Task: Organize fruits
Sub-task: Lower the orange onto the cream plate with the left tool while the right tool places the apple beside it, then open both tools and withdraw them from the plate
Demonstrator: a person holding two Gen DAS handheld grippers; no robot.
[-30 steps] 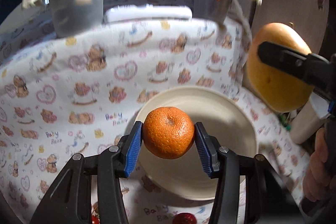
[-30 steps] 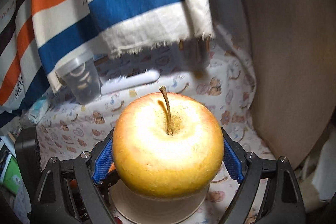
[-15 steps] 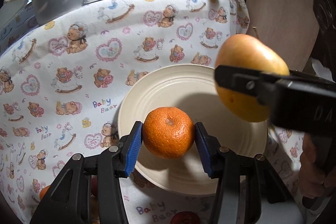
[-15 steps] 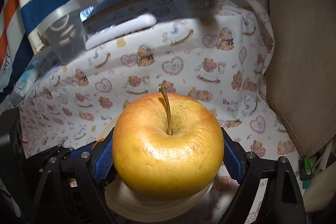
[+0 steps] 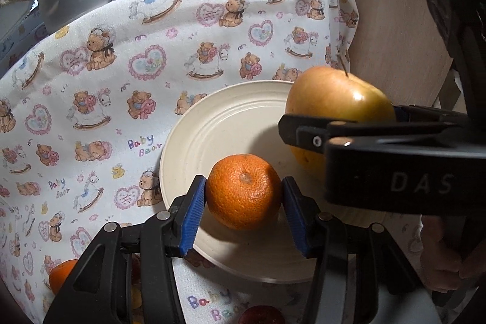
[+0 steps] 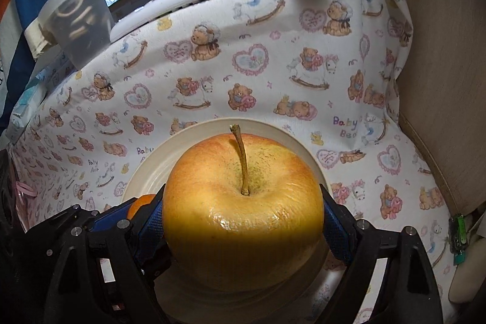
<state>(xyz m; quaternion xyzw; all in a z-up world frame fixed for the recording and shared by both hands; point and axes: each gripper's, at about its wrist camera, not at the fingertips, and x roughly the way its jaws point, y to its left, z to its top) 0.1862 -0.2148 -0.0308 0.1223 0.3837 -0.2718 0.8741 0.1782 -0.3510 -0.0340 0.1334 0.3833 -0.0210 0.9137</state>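
A: Left wrist view, largest first. Teddy-bear cloth (image 5: 127, 87) fills the frame's left and centre. On it, right of centre, the cream plate (image 5: 231, 123).

B: Right wrist view agrees: cloth (image 6: 273, 75) across the upper frame, plate (image 6: 158, 169) rim showing at centre behind the fruit.

A: Fruit next. Apple (image 5: 337, 93), yellow with a blush, middle right, over the plate's right side. The right gripper (image 5: 340, 135) is clamped on it; whether the apple touches the plate, cannot tell.

B: Confirmed. Right gripper (image 6: 243, 220) holds the apple (image 6: 243, 211) at lower centre between blue pads (image 6: 337, 233), stem up.

A: Tangerine (image 5: 244, 190), lower centre, gripped by the left gripper (image 5: 243, 214), blue pads (image 5: 191, 217) pressed to both sides, over the plate's near part.

B: Only an orange sliver of it (image 6: 141, 204) visible here, lower left of the apple.

A: Small items: a second orange fruit (image 5: 60, 275) at lower left, partly hidden by the gripper frame.
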